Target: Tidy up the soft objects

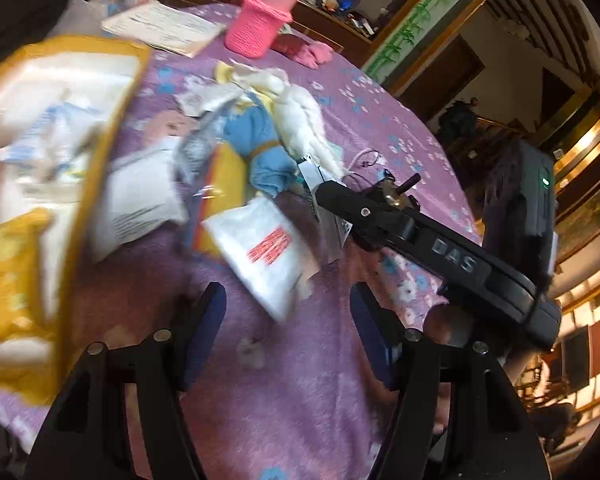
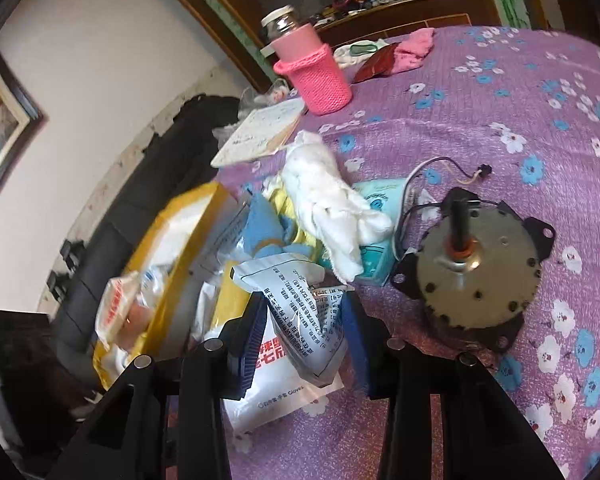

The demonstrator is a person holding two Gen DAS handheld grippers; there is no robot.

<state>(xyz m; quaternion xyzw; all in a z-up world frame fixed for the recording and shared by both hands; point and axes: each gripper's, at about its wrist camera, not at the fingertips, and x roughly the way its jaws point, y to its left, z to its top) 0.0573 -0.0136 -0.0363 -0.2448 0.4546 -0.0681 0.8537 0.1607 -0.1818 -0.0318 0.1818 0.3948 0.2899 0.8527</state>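
The right tool has pinched down on a crinkly white packet at the near end of the pile on the desk, probably so it can go into the yellow box just left of it, where other packets already sit. "Gloves" is readable on the white pack underneath. The left tool hangs apart, holding nothing; "DAS" is embossed on the right tool's body.
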